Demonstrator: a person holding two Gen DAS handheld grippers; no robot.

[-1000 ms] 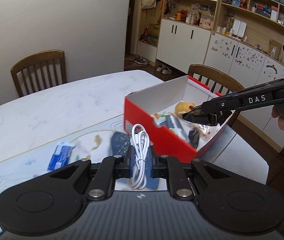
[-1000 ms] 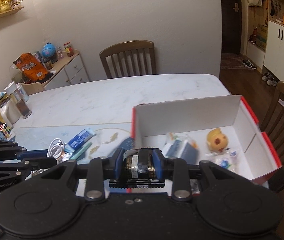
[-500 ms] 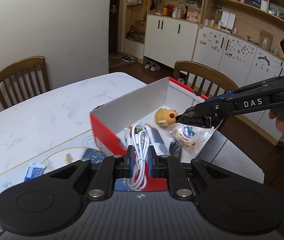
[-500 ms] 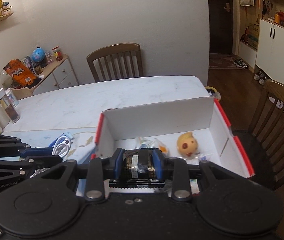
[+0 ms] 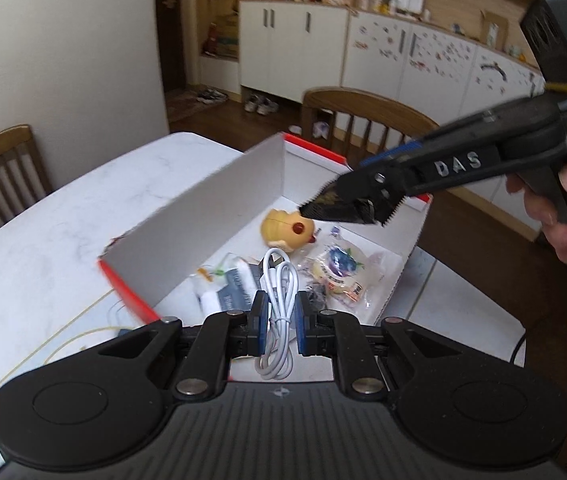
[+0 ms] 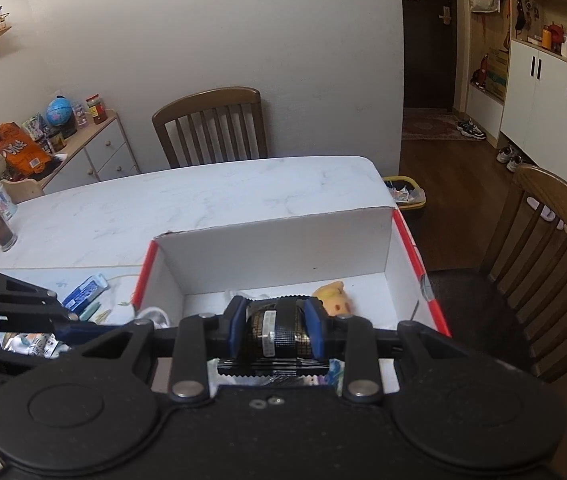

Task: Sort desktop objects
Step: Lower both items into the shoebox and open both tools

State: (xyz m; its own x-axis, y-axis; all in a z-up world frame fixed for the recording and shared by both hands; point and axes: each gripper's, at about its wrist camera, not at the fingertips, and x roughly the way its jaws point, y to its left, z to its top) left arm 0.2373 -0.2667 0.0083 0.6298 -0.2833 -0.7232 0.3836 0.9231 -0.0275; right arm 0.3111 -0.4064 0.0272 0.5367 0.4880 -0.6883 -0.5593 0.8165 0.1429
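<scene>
White cable (image 5: 278,312) (coiled, tied), clamped in left hand-held gripper (image 5: 278,328)

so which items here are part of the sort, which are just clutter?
In the job:
- white cable in left claw
- black packet in right claw
- red box
- blue pack on table

Lying about:
- globe
- orange snack bag
- chairs

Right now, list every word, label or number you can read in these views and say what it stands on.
"DAS": raised letters on the side of the right gripper, seen from the left wrist.
Orange snack bag on the side cabinet: large white print, too blurred to read.
Label on the black packet in the right jaws: too small.
Blue packet on the table: unreadable.
</scene>
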